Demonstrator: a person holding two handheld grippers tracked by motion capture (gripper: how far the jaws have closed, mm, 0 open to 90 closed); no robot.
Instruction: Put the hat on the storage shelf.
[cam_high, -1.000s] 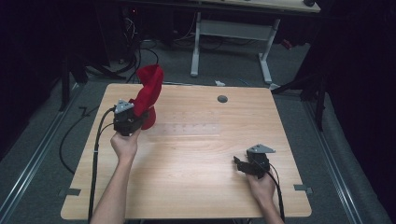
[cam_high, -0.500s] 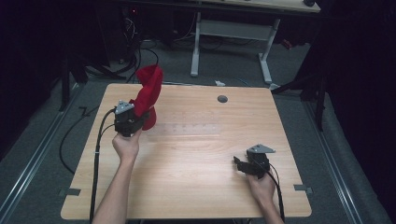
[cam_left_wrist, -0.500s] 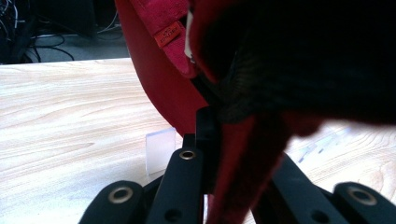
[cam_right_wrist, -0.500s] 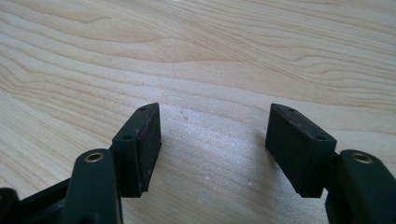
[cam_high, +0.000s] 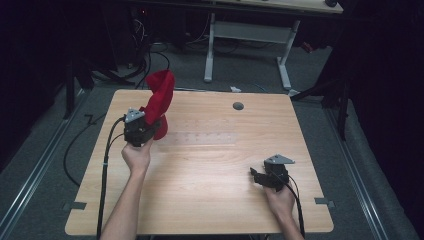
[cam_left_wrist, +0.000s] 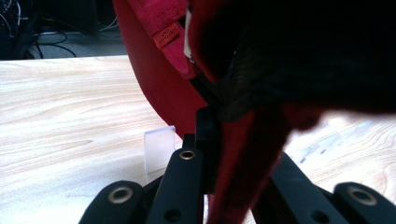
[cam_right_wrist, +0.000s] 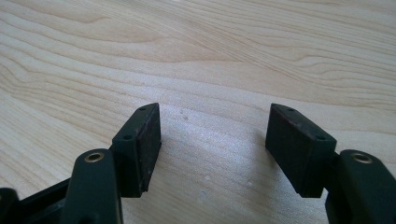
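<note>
A red cloth (cam_high: 161, 92) stands up in a twisted column at the table's far left, its lower end bunched on the wood. My left gripper (cam_high: 151, 123) is shut on that cloth low down. In the left gripper view the red fabric (cam_left_wrist: 156, 70), with a small orange label, runs between the closed jaws (cam_left_wrist: 210, 123) and drapes over the right one. My right gripper (cam_high: 256, 176) rests low at the near right of the table, pointing left. Its jaws (cam_right_wrist: 212, 135) stand open over bare wood with nothing between them.
The wooden table (cam_high: 210, 200) has a grey round cap (cam_high: 238, 106) near its far edge and a pale clear strip (cam_high: 200, 137) across its middle. A white-legged desk (cam_high: 247, 35) stands behind. Cables trail off the left edge onto the grey floor.
</note>
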